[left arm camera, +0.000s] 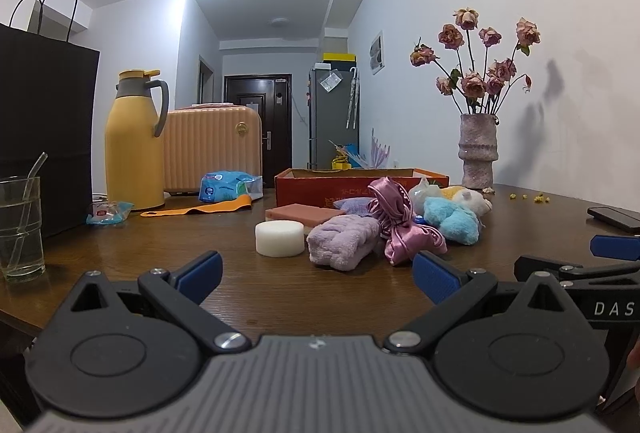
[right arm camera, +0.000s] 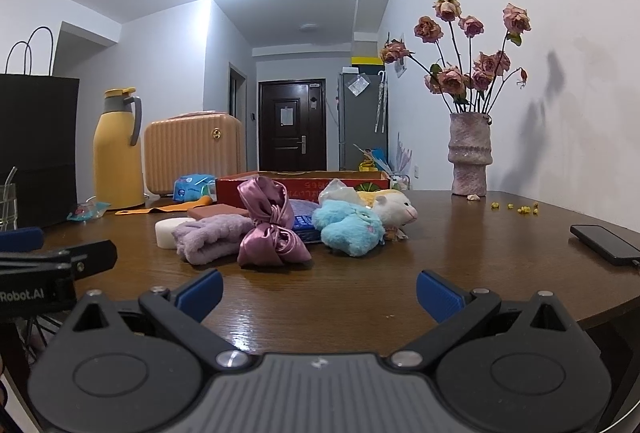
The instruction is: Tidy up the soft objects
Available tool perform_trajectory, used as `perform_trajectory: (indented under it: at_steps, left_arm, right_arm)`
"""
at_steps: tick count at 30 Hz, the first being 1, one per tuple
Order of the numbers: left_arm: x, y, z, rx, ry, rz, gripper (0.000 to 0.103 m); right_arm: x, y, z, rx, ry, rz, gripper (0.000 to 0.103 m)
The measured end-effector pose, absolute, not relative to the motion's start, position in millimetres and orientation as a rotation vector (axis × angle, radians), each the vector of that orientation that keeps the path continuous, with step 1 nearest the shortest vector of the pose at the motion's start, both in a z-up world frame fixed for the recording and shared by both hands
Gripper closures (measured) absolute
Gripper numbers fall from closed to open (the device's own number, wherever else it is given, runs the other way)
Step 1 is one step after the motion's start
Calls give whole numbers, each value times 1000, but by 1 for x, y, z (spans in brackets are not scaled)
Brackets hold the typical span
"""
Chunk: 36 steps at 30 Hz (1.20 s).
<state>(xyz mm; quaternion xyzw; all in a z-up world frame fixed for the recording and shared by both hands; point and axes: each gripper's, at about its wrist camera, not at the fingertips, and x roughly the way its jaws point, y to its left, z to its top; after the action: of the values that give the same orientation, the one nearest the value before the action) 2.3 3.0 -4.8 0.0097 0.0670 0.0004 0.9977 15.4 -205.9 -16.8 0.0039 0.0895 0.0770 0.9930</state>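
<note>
**Both grippers poised short of the soft pile**

Left wrist view: the left gripper [left arm camera: 316, 279] sits low over the brown surface [left arm camera: 160, 245], its blue-padded fingers [left arm camera: 200, 275] spread wide with nothing between them. Ahead, well apart from the fingers, the soft objects are bunched in front of an open red box [left arm camera: 308, 185], probably the place they are meant to go. In the bunch are a white foam puck [left arm camera: 280, 238], a lilac fleece cloth [left arm camera: 344, 241], a pink satin bow [left arm camera: 394, 223] and a blue plush toy [left arm camera: 452, 221]. A terracotta sponge block [left arm camera: 304, 214] lies behind the puck. The box's inside is hidden by its near wall. Part of the right gripper juts in at the right edge, cut off.

Right wrist view: the right gripper [right arm camera: 319, 291] also holds its fingers [right arm camera: 438, 293] wide apart and empty, aimed roughly at the bow [right arm camera: 272, 233], which looks like the nearest pick. A cream hamster plush [right arm camera: 394, 209] lies behind the blue toy [right arm camera: 348, 229], half covered. A dark blue item under the bow is too hidden to name. A phone [right arm camera: 604, 243] lies off to the right.
</note>
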Motion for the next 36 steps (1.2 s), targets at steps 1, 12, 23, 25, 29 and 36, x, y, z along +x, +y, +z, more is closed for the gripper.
perform_trajectory:
  at_steps: [1, 12, 23, 25, 29, 36]
  left_arm:
    - [2, 3, -5, 19, 134, 0, 0]
    - [1, 2, -4, 20, 134, 0, 0]
    - [3, 2, -2, 17, 139, 3, 0]
    - [3, 2, -2, 16, 140, 6, 0]
    - [4, 3, -2, 9, 142, 5, 0]
    - [7, 7, -3, -6, 161, -18, 0]
  right_arm:
    - [16, -206, -17, 7, 180, 155, 0]
    - [16, -207, -17, 9, 179, 153, 0]
    - [17, -208, -17, 13, 180, 151, 0]
    - [18, -208, -17, 15, 182, 151, 0]
    - [18, -208, -18, 13, 179, 156, 0]
    - [18, -208, -18, 0, 119, 163, 0]
